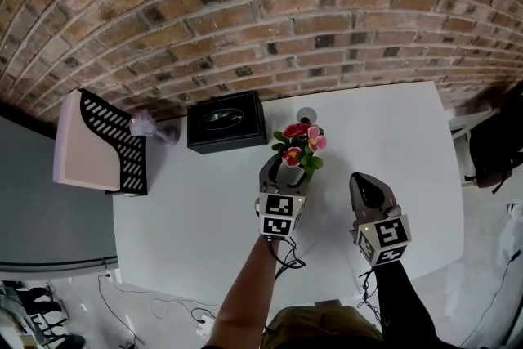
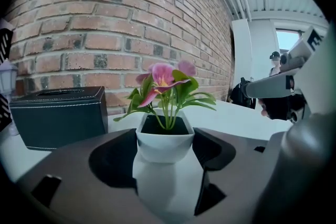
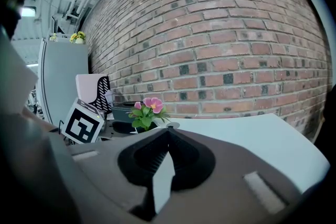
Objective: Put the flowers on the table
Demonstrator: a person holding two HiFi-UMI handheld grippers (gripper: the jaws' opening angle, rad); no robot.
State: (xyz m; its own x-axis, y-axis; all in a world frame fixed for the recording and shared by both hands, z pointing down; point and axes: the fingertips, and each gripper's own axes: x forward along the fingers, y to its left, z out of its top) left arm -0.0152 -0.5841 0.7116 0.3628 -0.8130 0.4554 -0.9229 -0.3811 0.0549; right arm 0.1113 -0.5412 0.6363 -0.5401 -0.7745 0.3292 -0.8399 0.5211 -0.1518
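**Head view, left to right.** At the left edge of the white surface (image 1: 204, 208) stands a pink holder with black slotted sides (image 1: 102, 145). Just to its right, by the brick wall (image 1: 245, 4), is a small pale lilac object (image 1: 147, 125), too small to identify. Next comes a black box (image 1: 226, 121) with an oval opening in its lid. Right of the box are the flowers (image 1: 299, 145), pink and red blooms over green leaves, set in a white pot (image 2: 164, 140). A small round object (image 1: 306, 114) lies on the surface behind them, nearer the wall. The left tool (image 1: 286, 169) reaches in from the person's side, and the pot sits at its tip, between its two jaws.

**Left gripper view.** The jaws stand one on each side of the pot's faceted body and press against it, so the tool is clamped on the pot. The blooms rise upright above the jaws. The pot's base is hidden by the tool, so whether it rests on the surface cannot be told.

**Head view, continued.** The right tool (image 1: 365, 184) hovers over bare surface to the right of the flowers, apart from them.

**Right gripper view.** Its jaws meet at their tips with nothing held. The flowers and the left tool's marker cube (image 3: 84, 123) appear beyond, to the left. A dark bag (image 1: 497, 145) lies beyond the surface's right edge.
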